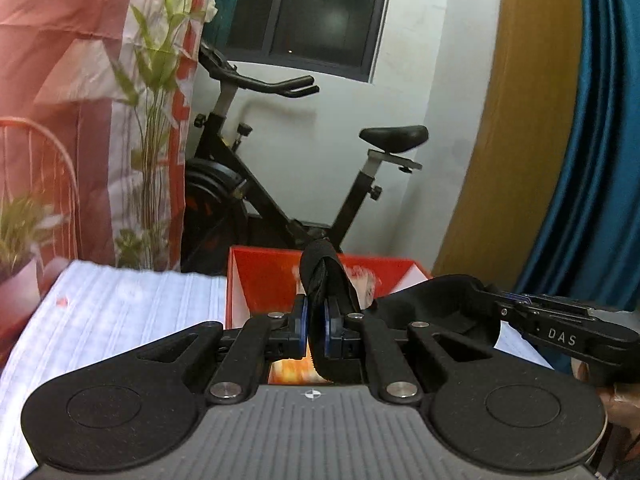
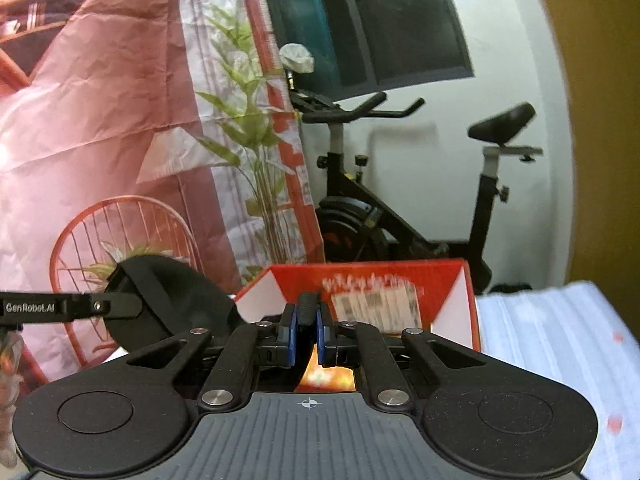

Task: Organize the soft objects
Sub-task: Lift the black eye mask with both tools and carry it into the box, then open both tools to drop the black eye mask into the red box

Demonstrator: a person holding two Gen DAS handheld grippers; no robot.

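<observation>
Jaws of both grippers clamp black fabric (image 1: 328, 280) above red box (image 1: 264, 280).

home room: exercise bike (image 1: 288, 168), curtains (image 1: 592, 140), dark window (image 1: 320, 12).

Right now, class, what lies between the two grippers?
The black fabric piece spans it, left gripper and right gripper each pinching an end above the red box; left wrist view.
</observation>
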